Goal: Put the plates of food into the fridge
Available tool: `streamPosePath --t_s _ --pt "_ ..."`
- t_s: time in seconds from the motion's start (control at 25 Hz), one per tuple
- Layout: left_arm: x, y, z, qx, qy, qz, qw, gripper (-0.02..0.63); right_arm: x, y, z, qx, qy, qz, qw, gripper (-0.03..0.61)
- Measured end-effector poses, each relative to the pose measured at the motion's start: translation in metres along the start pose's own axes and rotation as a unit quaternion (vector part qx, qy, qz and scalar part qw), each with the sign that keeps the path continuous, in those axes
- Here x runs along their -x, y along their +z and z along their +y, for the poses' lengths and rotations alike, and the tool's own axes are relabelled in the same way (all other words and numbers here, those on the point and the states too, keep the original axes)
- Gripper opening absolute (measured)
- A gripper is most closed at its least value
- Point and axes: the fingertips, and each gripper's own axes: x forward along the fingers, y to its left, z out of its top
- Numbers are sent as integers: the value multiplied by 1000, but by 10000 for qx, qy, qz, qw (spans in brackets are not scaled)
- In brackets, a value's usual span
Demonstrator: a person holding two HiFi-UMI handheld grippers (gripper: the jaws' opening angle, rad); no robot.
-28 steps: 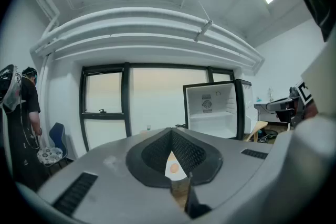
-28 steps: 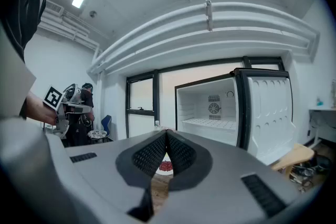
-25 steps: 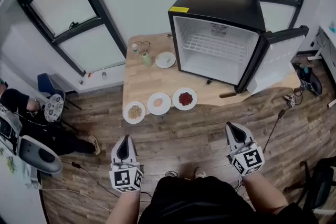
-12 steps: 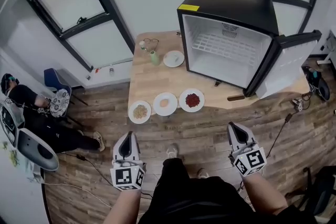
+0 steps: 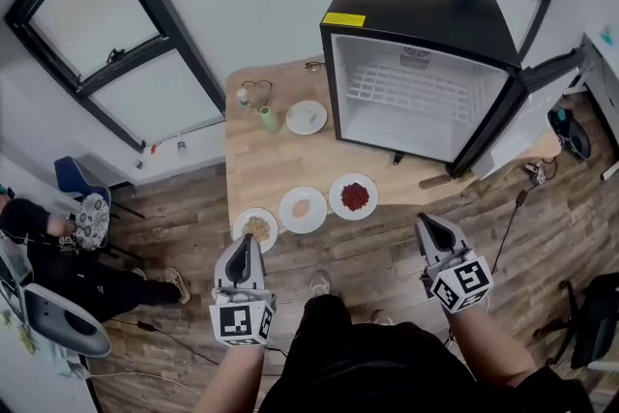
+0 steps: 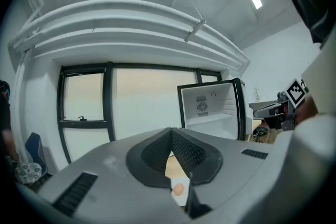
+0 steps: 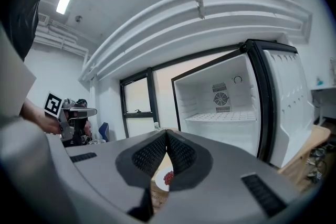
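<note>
As far as the views show, nothing has gone into the fridge yet. Every plate sits on the light wooden tabletop (image 5: 253, 164), so the whole job is left.

At the left, the left claw (image 5: 246, 243) is pressed together and pinches nothing. In the head view its tip shows at the near rim of the white plate of beige crumbly food (image 5: 255, 228). Next along the near edge come the white plate with a pale pink piece (image 5: 303, 209) and the white plate of dark red food (image 5: 354, 196), the three in a row, close but apart. Farther back, beside a small green bottle (image 5: 269, 119), a fourth white plate with a pale scrap (image 5: 307, 117) rests just left of the fridge.

The black mini fridge with a white interior (image 5: 416, 14) stands at the right of the tabletop. Its door (image 5: 538, 102) is swung wide and its white wire shelf (image 5: 406, 90) is bare.

The right claw (image 5: 427, 226) is likewise pressed together with nothing in it. It is off the tabletop's edge and points towards the open fridge.

Against the frame a second back, both claws stand nearer the row of plates. Bare floor then lay between the left claw and the beige plate. Plates, bottle and door keep their places on the tabletop.
</note>
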Motion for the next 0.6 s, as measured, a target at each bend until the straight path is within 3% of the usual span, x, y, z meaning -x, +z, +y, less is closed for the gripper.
streamPosePath --t_s 0.28,0.6 --pt "-58 -10 36 126 -612 -16 9980 3 -51 -19 -2 -327 -575 315 9973 21" --pt "-111 -13 67 131 -1379 -122 9903 3 -101 -9 15 -666 -1045 168 9922 21"
